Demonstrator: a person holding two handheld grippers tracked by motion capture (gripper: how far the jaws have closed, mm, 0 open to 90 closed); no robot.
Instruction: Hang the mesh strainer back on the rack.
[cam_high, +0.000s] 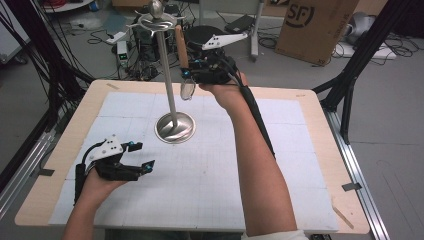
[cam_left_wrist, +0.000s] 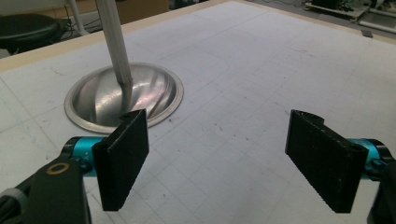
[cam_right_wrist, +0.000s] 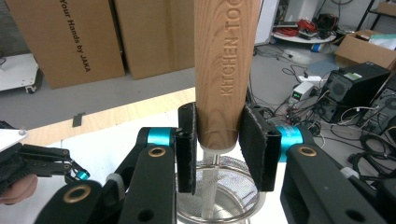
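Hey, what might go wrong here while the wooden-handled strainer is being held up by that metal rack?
1. The right tongs clamp only the low end of the strainer's wooden handle, so the strainer may swivel or slip.
2. The strainer hangs close to the utensil stand; a bump might rock it on its round base.
3. The left tongs sit open, away from the stand, so nothing steadies it.

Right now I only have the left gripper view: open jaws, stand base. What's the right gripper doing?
Observer: The right gripper is shut on a strainer, clamping its wooden handle upright.
Operator: Where is it relative to the stand?
Observer: In the high view it's just right of the pole, with the mesh bowl hanging below the jaws.
Operator: How close to the hooks?
Observer: The handle's top is about level with the hook ring; I can't tell if they touch.
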